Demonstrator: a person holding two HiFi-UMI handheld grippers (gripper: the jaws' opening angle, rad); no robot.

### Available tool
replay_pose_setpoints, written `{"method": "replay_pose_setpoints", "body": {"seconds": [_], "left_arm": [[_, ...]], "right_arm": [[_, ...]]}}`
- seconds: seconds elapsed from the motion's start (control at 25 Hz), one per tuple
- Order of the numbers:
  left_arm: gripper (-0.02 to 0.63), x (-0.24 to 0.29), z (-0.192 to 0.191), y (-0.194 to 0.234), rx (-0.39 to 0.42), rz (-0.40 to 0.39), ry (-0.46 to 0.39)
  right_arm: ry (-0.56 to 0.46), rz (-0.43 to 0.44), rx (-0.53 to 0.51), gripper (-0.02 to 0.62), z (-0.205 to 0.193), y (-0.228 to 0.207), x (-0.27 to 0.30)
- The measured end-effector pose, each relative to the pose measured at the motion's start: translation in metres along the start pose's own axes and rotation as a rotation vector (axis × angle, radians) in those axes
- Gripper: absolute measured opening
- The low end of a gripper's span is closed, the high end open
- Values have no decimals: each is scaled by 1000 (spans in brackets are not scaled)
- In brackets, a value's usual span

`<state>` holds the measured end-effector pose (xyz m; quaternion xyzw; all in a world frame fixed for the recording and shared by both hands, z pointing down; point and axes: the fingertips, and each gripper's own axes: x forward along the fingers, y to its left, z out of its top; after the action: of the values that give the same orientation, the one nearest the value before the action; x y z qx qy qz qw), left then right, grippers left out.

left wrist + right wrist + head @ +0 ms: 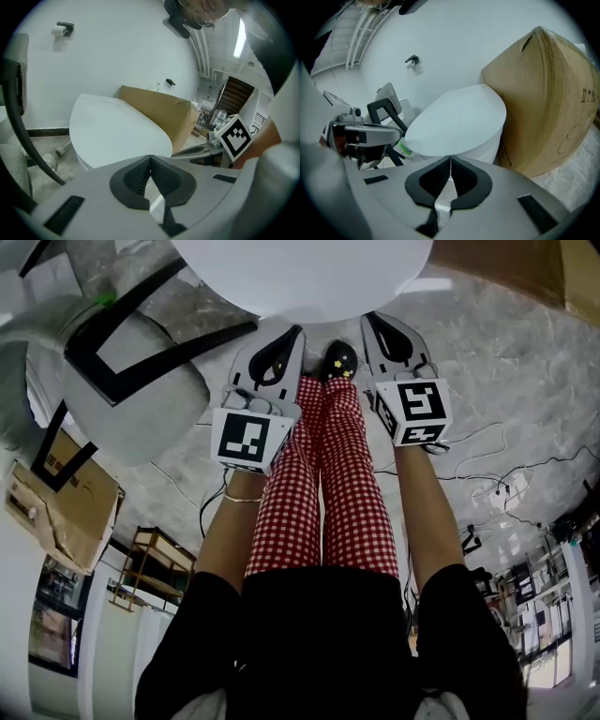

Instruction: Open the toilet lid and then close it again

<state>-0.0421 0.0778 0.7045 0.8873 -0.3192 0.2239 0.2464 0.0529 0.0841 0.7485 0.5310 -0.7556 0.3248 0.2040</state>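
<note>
The white toilet lid (300,273) lies down flat on the toilet, seen also in the left gripper view (117,136) and the right gripper view (459,122). My left gripper (292,334) hangs just short of the lid's front edge, its jaws shut with the tips touching (150,159) and nothing between them. My right gripper (373,320) is level with it at the right, also shut and empty (450,161). Neither touches the lid. Each gripper shows in the other's view: the right gripper's marker cube (236,136), the left gripper's body (365,133).
A big cardboard box (553,93) stands right beside the toilet. A grey chair with a black frame (131,362) is at the left. The person's legs in red check trousers (323,493) stand under the grippers. Cables (487,474) run over the stone floor.
</note>
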Motion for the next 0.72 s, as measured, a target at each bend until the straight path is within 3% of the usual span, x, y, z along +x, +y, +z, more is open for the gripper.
{"method": "replay_pose_setpoints", "body": {"seconds": [0.72], "left_arm": [[3, -12, -8, -3, -12, -9, 19]], "right_arm": [[9, -24, -34, 20, 11, 2, -9]]}}
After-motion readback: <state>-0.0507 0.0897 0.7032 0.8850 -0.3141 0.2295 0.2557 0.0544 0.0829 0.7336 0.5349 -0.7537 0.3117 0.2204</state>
